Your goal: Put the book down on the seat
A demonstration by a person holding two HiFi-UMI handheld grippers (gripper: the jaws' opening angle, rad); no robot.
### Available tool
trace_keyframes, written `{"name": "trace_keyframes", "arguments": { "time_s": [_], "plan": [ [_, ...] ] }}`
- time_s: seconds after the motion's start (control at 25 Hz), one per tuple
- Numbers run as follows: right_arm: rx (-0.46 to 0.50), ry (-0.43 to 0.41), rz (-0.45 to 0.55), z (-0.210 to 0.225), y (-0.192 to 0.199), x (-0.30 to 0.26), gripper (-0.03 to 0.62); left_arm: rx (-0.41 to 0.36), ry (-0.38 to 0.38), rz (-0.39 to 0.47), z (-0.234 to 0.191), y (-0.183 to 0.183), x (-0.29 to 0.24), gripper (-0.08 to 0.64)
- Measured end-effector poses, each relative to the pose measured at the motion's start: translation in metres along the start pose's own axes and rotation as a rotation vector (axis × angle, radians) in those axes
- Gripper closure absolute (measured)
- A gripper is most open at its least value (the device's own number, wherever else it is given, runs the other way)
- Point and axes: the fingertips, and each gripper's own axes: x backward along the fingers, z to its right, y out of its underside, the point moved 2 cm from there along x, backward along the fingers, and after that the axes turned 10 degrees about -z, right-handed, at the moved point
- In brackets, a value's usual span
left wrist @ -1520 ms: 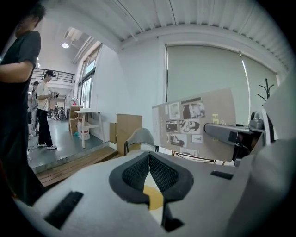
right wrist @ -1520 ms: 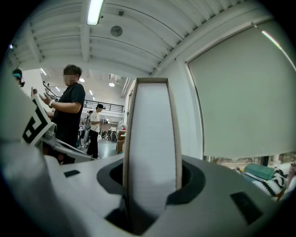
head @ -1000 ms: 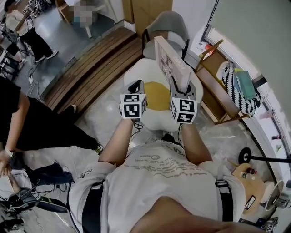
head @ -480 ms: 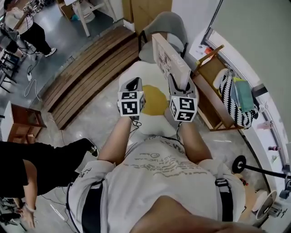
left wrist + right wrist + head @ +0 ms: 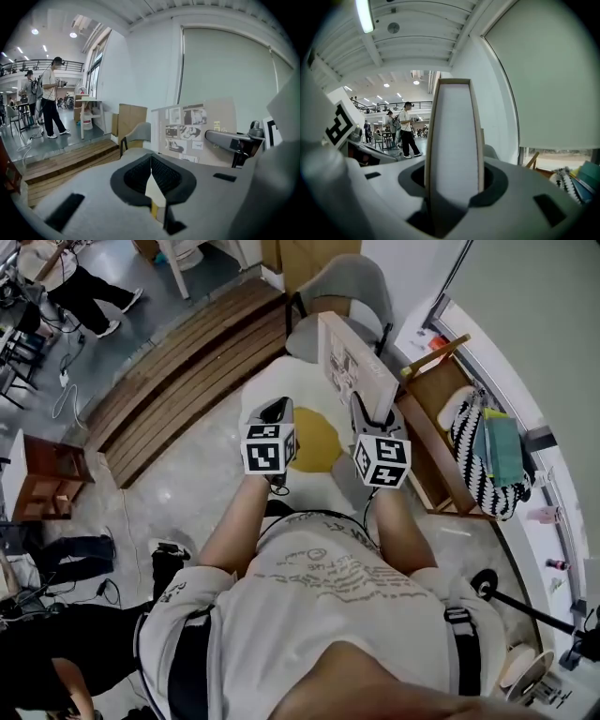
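Note:
A large flat book with a beige cover stands upright on its edge, my right gripper shut on its lower end. In the right gripper view its white page edge fills the gap between the jaws. Below both grippers lies the seat, a white egg-shaped cushion with a yellow centre, mostly hidden by my arms. My left gripper hovers beside the book over the seat's left part; its pads meet with nothing between them. The left gripper view shows the book's cover off to the right.
A grey chair stands just beyond the seat. A wooden rack with a striped bag is on the right. A slatted wooden step runs on the left. A person in black is at bottom left.
Both grippers have moved forward together, carrying the book further over the seat and towards the grey chair. The person in black has shifted from the left edge to the bottom left corner.

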Motion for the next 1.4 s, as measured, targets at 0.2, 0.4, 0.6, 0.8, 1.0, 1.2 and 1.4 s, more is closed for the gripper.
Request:
{"name": "trace_keyframes", "arguments": {
  "time_s": [0.2, 0.4, 0.6, 0.8, 1.0, 1.2, 1.4],
  "plan": [
    [-0.053, -0.034, -0.041, 0.005, 0.011, -0.020, 0.403, 0.004, -0.018, -0.017, -0.011, -0.003, -0.012, 0.538],
    [-0.238, -0.111, -0.102, 0.002, 0.029, -0.043, 0.403, 0.007, -0.024, -0.044, -0.026, 0.000, -0.017, 0.538],
    [-0.439, -0.218, -0.172, -0.007, 0.053, -0.059, 0.403, 0.019, -0.027, -0.088, -0.043, 0.010, -0.024, 0.538],
    [-0.588, -0.279, -0.225, -0.011, 0.088, -0.075, 0.403, 0.041, -0.025, -0.134, -0.056, 0.024, -0.037, 0.538],
    [-0.810, -0.301, -0.263, -0.008, 0.140, -0.082, 0.403, 0.070, -0.010, -0.204, -0.061, 0.055, -0.053, 0.538],
    [-0.917, -0.257, -0.304, 0.002, 0.193, -0.086, 0.405, 0.092, 0.017, -0.278, -0.060, 0.094, -0.071, 0.538],
    [-0.968, -0.204, -0.358, 0.003, 0.241, -0.083, 0.405, 0.105, 0.063, -0.369, -0.057, 0.143, -0.082, 0.538]
  ]
}}
